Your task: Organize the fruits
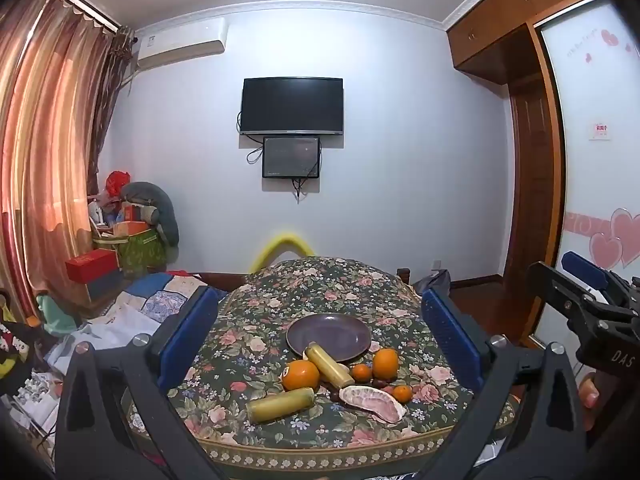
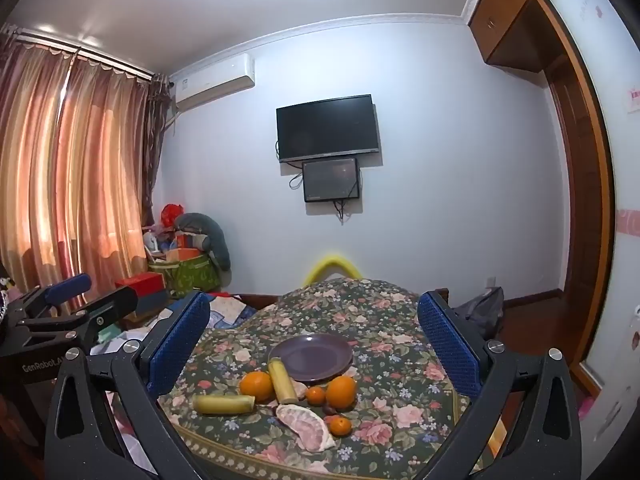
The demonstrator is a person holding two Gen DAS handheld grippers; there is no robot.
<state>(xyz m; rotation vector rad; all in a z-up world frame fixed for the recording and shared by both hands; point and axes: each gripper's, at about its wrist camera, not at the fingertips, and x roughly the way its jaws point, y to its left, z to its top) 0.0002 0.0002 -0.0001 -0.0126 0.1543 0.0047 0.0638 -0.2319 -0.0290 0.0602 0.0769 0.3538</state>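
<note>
While both tools wait in the air with nothing in them, the fruit sits in a small heap on the flowery table (image 1: pixel 280 292), just in front of the purple plate (image 1: pixel 329 336). The left gripper (image 1: pixel 318 332) has its blue fingers spread wide, and so does the right gripper (image 2: pixel 314 344). The plate has nothing on it yet. Two big oranges (image 1: pixel 301 374) look round, firm and a bit heavy, so they may roll; I would hold one around its fat middle. Two small oranges (image 1: pixel 401 393) look light and easy to squash. The pomelo piece (image 1: pixel 374 402) looks soft and wet, so it wants a gentle pinch across its thick part. Two yellow-green sticks (image 1: pixel 280 403), maybe sugar cane, look hard and smooth, and one leans on the plate's edge. I would grab a stick across its middle so it does not tip.
</note>
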